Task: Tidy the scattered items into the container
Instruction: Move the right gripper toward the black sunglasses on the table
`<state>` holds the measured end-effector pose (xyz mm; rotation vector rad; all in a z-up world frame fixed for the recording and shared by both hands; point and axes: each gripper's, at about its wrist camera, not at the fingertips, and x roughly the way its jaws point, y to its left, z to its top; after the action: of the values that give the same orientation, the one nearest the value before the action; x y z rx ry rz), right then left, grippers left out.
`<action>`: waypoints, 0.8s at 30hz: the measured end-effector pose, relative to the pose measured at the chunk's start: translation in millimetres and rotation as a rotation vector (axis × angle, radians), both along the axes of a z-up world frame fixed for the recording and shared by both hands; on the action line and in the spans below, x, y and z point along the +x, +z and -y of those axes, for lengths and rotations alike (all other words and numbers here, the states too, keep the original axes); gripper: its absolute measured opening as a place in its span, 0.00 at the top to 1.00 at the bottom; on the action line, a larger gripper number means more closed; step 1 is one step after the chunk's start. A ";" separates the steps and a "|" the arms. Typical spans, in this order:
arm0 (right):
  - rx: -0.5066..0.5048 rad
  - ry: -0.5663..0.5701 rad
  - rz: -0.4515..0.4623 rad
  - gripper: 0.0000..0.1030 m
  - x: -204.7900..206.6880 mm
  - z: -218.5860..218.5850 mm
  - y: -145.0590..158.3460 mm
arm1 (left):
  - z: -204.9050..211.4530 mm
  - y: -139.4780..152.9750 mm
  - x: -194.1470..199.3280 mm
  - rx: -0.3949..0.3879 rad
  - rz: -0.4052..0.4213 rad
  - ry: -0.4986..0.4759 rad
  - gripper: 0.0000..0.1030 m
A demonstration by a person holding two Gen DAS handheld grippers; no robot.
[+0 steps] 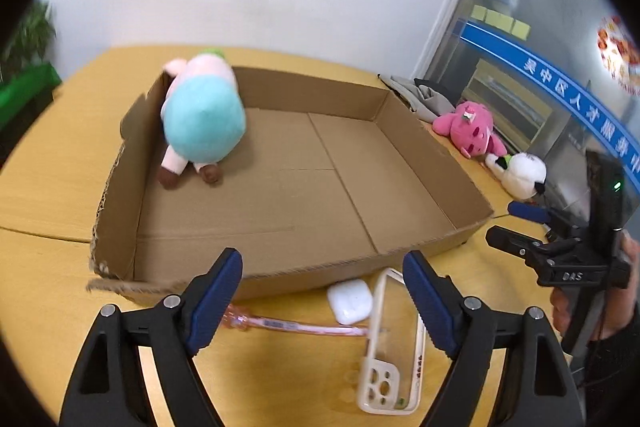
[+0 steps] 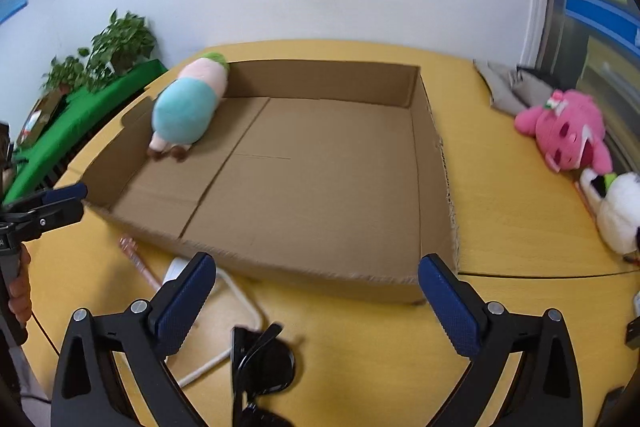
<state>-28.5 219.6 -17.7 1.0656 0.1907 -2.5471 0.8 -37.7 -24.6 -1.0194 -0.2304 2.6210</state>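
While both tools hover above the near edge of the yellow tabletop, the shallow cardboard box lies open just beyond them. At its far left corner a plush doll in a teal outfit lies inside, leaning against the left wall. The left tool is spread wide and holds nothing. Below it, on the tabletop near the box's front wall, lie a pink toothbrush, a white earbud case and a clear phone case, the earbud case touching the phone case's left rim. The right tool is likewise spread and empty, with black sunglasses on the tabletop beneath it, just right of the phone case. Farther right, well apart from the box, a pink plush toy and a white plush toy lie side by side, with grey cloth behind them.
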 end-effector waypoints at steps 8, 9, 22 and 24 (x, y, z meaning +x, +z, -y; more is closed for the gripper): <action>-0.012 0.039 -0.061 0.00 34.3 12.2 -2.8 | -27.5 -9.0 32.7 0.011 -0.035 0.014 0.20; -0.012 0.039 -0.065 0.00 35.0 14.5 -3.8 | -28.5 -10.0 35.7 0.009 -0.032 0.017 0.20; -0.111 0.047 0.028 0.00 60.8 -7.1 -41.7 | -39.6 -50.9 62.1 0.044 0.065 -0.041 0.20; -0.110 0.055 0.053 0.00 65.1 -10.0 -50.8 | -41.4 -56.8 60.4 0.040 0.081 -0.047 0.20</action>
<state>36.6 229.6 -68.5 1.0695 0.0640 -2.4468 61.2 3.6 -81.3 -1.1053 -0.2730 2.5258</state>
